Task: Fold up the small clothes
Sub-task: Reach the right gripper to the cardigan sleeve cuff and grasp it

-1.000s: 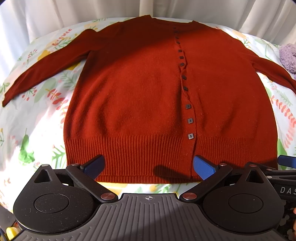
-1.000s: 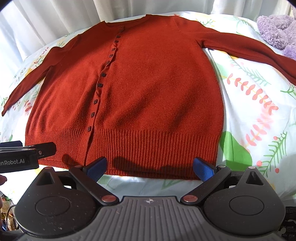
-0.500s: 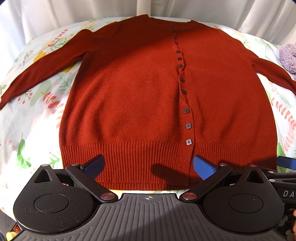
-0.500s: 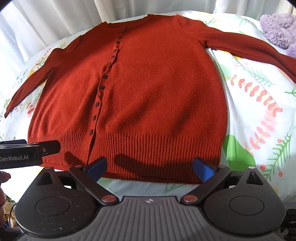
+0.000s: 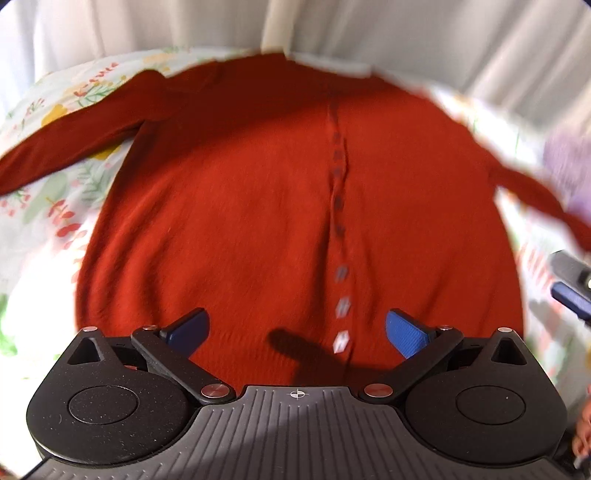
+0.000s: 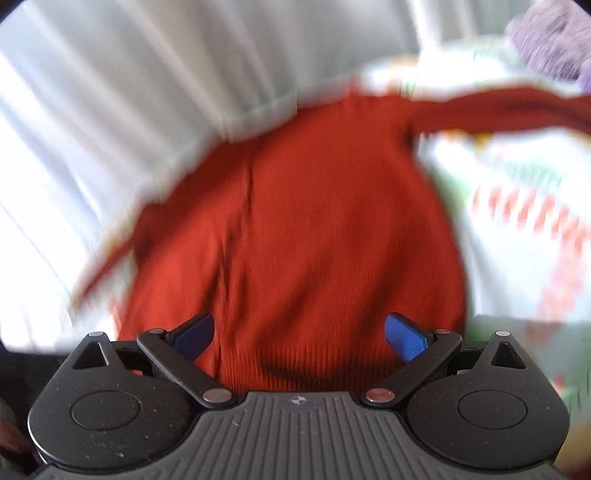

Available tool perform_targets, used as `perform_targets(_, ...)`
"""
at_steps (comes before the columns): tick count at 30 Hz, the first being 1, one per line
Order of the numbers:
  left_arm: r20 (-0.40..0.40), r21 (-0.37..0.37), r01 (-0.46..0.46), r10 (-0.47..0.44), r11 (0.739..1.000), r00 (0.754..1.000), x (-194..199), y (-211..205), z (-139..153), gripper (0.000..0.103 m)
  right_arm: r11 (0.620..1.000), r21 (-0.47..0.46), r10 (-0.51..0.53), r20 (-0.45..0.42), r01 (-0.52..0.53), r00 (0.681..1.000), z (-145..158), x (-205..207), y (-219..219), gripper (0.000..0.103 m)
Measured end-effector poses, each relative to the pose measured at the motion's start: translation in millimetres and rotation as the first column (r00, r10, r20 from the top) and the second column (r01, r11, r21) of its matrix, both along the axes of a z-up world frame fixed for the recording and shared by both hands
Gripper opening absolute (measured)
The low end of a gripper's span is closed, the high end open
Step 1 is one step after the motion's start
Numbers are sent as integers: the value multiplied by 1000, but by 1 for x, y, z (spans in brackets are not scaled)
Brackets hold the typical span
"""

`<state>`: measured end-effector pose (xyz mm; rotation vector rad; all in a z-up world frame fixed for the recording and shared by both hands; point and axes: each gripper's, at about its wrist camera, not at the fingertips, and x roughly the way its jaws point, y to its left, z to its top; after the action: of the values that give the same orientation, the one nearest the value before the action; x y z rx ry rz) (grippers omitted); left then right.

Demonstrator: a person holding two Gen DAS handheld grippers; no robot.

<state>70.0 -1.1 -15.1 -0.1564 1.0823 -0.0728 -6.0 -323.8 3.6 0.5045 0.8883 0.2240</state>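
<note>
A rust-red buttoned cardigan (image 5: 240, 206) lies flat, front up, on a floral sheet, with its sleeves spread to both sides. My left gripper (image 5: 295, 332) is open just above the ribbed hem, beside the lowest buttons (image 5: 340, 341). In the right wrist view the cardigan (image 6: 314, 240) fills the middle, badly blurred. My right gripper (image 6: 299, 334) is open over the hem, nothing between its blue pads (image 6: 404, 338). The right gripper's tip also shows at the right edge of the left wrist view.
The floral sheet (image 5: 48, 206) covers the bed around the cardigan. White curtains (image 5: 424, 33) hang behind the far edge. A purple fluffy item (image 6: 550, 33) lies at the far right near the right sleeve (image 6: 498, 110).
Both grippers have moved forward and down over the cardigan's hem, which now fills more of both views. Both views are motion-blurred. Both grippers are still open.
</note>
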Motion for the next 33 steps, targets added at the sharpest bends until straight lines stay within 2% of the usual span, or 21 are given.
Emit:
perform_targets(1, 19, -17, -6, 7, 1000, 1000, 4, 2, 0, 103, 999, 22, -51, 70, 50, 996, 2, 1, -17, 99)
perform_targets(3, 28, -2, -17, 17, 1000, 999, 14, 0, 0, 103, 983, 39, -181, 174, 177, 968, 5, 6, -55, 99)
perform_targets(4, 27, 3, -25, 25, 1000, 999, 19, 0, 0, 103, 964, 43, -264, 207, 261, 942, 6, 9, -78, 99)
perform_targets(6, 18, -13, -43, 43, 999, 999, 28, -1, -2, 103, 903, 58, -426, 231, 425, 875, 5, 16, -126, 99)
perform_targets(7, 16, -26, -57, 57, 998, 998, 31, 0, -3, 103, 860, 69, -507, 220, 505, 833, 1, 20, -152, 97)
perform_targets(9, 7, -50, -88, 89, 995, 996, 37, 1, -7, 103, 753, 99, -657, 165, 650, 736, -12, 26, -200, 84)
perform_targets(10, -2, -51, -100, 100, 994, 995, 42, 1, -10, 103, 697, 119, -717, 129, 707, 685, -21, 28, -220, 62)
perform_targets(11, -8, -49, -104, 104, 993, 995, 45, 1, -12, 103, 649, 141, -760, 79, 747, 645, -32, 30, -239, 43)
perform_targets(13, -21, -49, -108, 107, 993, 994, 51, -2, -16, 103, 574, 162, -811, -23, 803, 585, -55, 32, -263, 41)
perform_targets(16, -37, -74, -117, 115, 990, 993, 56, -4, -20, 103, 519, 190, -832, -108, 833, 543, -79, 35, -283, 41)
perform_targets(18, -42, -90, -119, 115, 989, 992, 59, -6, -21, 103, 484, 257, -840, -131, 837, 526, -90, 33, -289, 40)
perform_targets(20, -55, -112, -123, 117, 986, 992, 62, -8, -22, 103, 471, 279, -846, -125, 837, 518, -92, 34, -291, 37)
perform_targets(21, -63, -129, -127, 120, 983, 991, 64, -7, -24, 103, 477, 271, -846, -115, 836, 520, -91, 36, -291, 35)
perform_targets(23, -75, -165, -141, 130, 976, 989, 66, -5, -25, 103, 494, 236, -846, -89, 837, 525, -92, 45, -289, 23)
perform_targets(30, -54, -220, -134, 125, 966, 991, 77, 7, -20, 103, 540, 168, -833, -34, 825, 552, -89, 53, -286, 9)
perform_targets(33, -15, -258, -122, 122, 958, 992, 85, 15, -15, 103, 567, 134, -822, 27, 812, 569, -66, 62, -276, 6)
